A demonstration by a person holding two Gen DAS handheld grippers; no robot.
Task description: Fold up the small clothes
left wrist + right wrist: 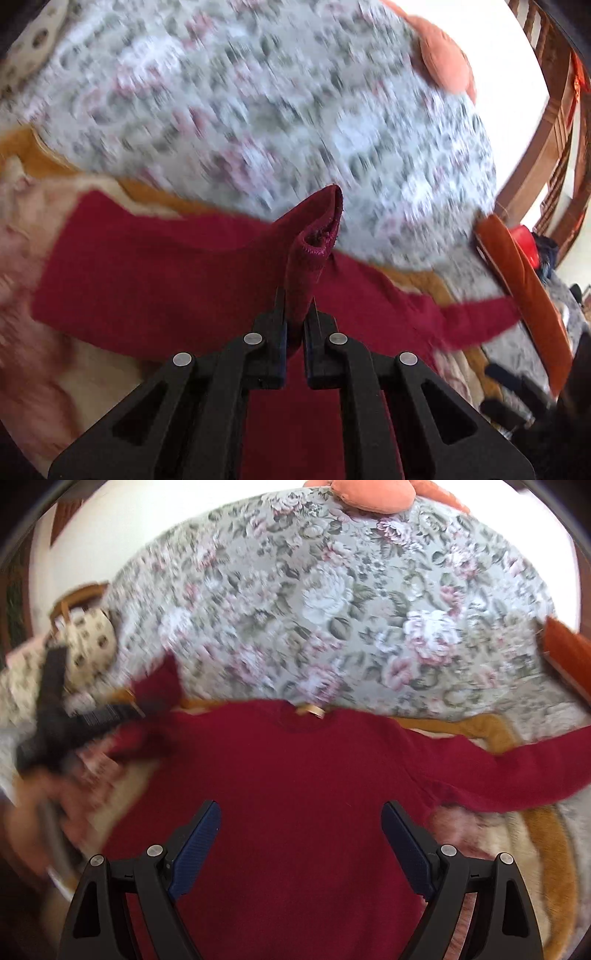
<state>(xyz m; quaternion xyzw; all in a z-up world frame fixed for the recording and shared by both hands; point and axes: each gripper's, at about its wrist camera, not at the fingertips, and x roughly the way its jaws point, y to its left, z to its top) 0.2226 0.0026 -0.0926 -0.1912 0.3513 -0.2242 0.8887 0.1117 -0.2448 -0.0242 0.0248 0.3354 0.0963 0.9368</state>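
Your dark red sweater [295,794] lies spread flat, front up, on a tan and cream blanket [524,834] that covers the seat of a floral sofa [332,602], its neckline toward the sofa's back cushion and its body reaching the seat's front edge. Your left gripper [297,314] is clenched on the cuff of the sweater's left sleeve [314,236], and the cuff stands up out of the pinched fingers with its open end showing. Your right gripper [301,843] hangs released over the sweater's chest, its blue-padded fingers [195,849] spread wide with nothing between them. The right sleeve [517,771] stretches out flat toward the right end of the seat, crossing the blanket's mustard border. Beyond the neckline, the flowered back cushion rises in grey-green, pink and white. An orange cushion [365,494] sits on top of the sofa back, and a rust-orange cushion [569,653] leans at the right end. At the left end lies a cream cushion with dark spots [92,646]. Behind the sofa is a white wall, and in the left view a wooden railing [546,147] runs along the right side; much of that view is blurred.
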